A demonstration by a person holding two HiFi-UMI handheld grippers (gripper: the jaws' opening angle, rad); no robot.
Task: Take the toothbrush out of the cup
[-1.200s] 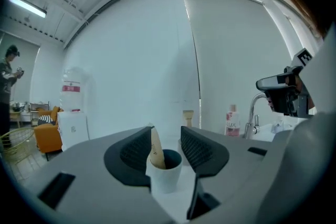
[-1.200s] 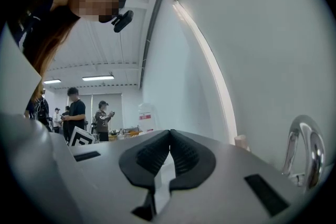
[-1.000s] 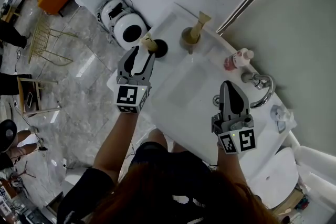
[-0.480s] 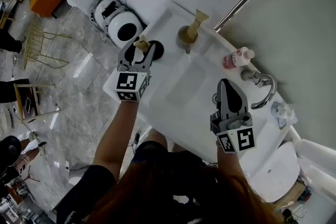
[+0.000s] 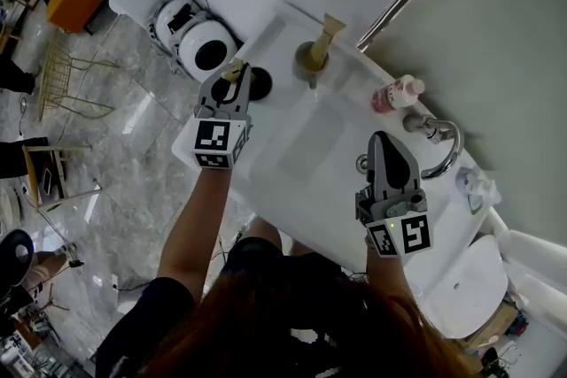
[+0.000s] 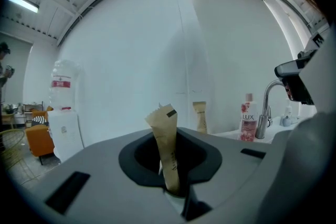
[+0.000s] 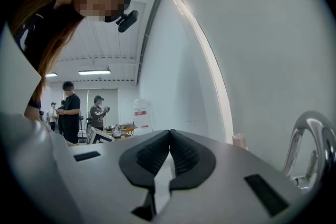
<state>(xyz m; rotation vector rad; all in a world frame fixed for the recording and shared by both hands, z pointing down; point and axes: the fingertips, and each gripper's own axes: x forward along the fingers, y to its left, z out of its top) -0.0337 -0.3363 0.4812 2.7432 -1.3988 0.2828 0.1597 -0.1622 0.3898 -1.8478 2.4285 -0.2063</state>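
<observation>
Risk, judged from here: the right gripper [image 5: 383, 142], nearest the person, over the basin's [image 5: 306, 142] right side, steadies nothing. The left gripper [image 5: 232, 77], past the basin's left rim, pinches only the paper sleeve [image 6: 164, 128] of the toothbrush [image 6: 169, 165]. A straight pull could slide the sleeve off or crumple it. The light black cup [image 5: 260, 84] could also lift or tip with the brush.

Pose:
- Right gripper points about level towards the tap [image 5: 438, 137], jaws pressed together, nothing between them.
- Left gripper is tipped slightly down over the cup. Its jaws have just been closing and are nearly together on the sleeved toothbrush.
- The toothbrush stands upright, its foot still in the cup.
</observation>
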